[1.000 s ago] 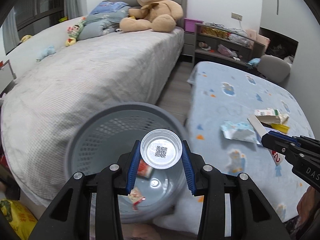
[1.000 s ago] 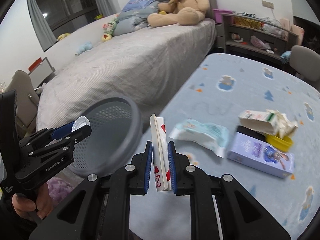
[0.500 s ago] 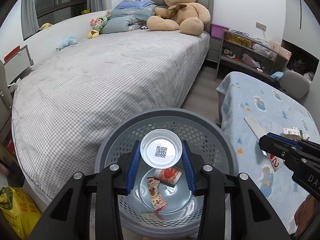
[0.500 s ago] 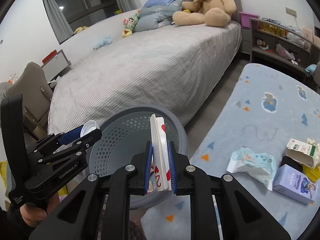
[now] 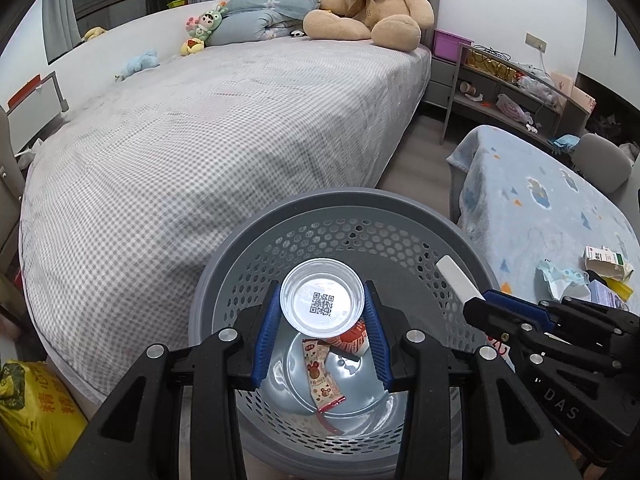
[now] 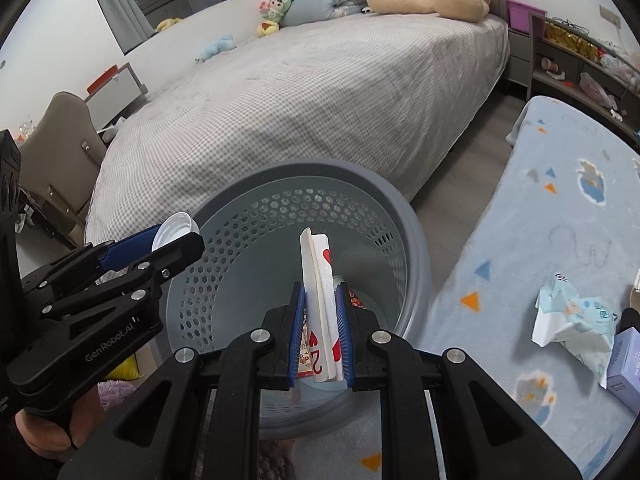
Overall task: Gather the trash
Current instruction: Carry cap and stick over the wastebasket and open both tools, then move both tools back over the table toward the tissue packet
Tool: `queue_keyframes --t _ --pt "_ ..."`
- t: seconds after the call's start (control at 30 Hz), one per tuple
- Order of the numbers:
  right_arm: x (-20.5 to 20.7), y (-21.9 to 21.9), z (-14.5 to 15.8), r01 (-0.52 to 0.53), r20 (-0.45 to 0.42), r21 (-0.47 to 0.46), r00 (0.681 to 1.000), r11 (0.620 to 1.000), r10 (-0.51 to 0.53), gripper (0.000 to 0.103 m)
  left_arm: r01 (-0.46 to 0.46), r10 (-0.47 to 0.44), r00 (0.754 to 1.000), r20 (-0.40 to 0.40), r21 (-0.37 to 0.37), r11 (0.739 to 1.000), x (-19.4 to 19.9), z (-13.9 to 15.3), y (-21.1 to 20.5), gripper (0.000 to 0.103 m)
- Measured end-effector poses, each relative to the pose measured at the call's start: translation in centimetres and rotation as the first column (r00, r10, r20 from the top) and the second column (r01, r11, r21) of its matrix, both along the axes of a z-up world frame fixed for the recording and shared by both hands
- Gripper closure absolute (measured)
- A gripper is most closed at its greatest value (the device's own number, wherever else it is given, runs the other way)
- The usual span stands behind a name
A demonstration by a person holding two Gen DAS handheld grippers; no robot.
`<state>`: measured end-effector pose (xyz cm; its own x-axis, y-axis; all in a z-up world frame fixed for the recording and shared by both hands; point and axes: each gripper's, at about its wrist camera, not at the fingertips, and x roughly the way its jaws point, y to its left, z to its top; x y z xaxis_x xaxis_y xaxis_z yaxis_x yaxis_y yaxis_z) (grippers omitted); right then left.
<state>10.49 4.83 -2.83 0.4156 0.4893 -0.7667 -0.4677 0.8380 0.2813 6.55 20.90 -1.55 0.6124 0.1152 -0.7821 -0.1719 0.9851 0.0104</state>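
The left gripper (image 5: 322, 334) is clenched on a clear plastic lid (image 5: 322, 298) with a printed code square, blue pads pressing its rim from both sides, and it hangs right over the mouth of the grey perforated basket (image 5: 280, 220). Over to the right gripper (image 6: 320, 338): jaws clamped tight on a thin stack of playing cards (image 6: 320, 280), red hearts showing, held edge-up above the same basket. Both loads are poised over the opening, neither let go yet.

Down in the basket bottom lie a snack wrapper (image 5: 322, 376) and a red-and-white packet (image 5: 352, 336), so some trash is already in. More waits on the desk (image 6: 568, 208) under its blue patterned cloth: a crumpled wipes pack (image 6: 572, 320), a purple box (image 6: 624, 364) and a torn carton (image 5: 604, 260) well off to the right.

What could go wrong? The two grippers sit close together over one opening, so they could knock each other on release. The cards are a loose stack; let go at a tilt, they could fan out and some could slide over the rim onto the floor. The light lid could catch an edge and bounce out.

Hard to read: the basket floor is partly hidden behind the jaws, the purple box is cut off at the frame edge, and how many cards are in the stack I cannot tell.
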Motion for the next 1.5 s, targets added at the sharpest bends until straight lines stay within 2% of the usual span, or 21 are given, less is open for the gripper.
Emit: queue_keyframes --t 0.2,0.23,0.3,0.4,1.13,1.5 --pt "0.2 0.0 0.3 0.005 0.006 0.006 1.000 1.000 -0.005 0.084 -0.014 0.014 1.000 -0.002 -0.022 1.000 0.0 -0.1 0.6 0.064" --pt "0.2 -0.1 0.4 0.007 0.007 0.010 1.000 1.000 -0.007 0.084 -0.014 0.014 1.000 -0.001 -0.022 1.000 -0.1 -0.1 0.7 0.060" --pt "0.3 -0.2 0.6 0.011 0.010 0.014 1.000 1.000 -0.011 0.081 -0.024 0.024 1.000 0.009 -0.014 1.000 -0.2 0.1 0.7 0.045" --pt "0.4 -0.5 0.8 0.021 0.019 0.017 1.000 1.000 -0.022 0.070 -0.033 0.033 0.999 0.022 -0.015 0.999 -0.4 0.3 0.8 0.042" --pt "-0.1 -0.9 0.9 0.038 0.016 0.019 0.999 0.999 -0.039 0.064 -0.037 0.038 0.999 0.009 -0.036 0.999 -0.2 0.1 1.1 0.040" --pt "-1.0 -2.5 1.0 0.076 0.009 0.026 0.997 0.997 -0.077 0.059 -0.038 0.038 0.999 0.005 -0.052 0.998 -0.4 0.0 0.8 0.040"
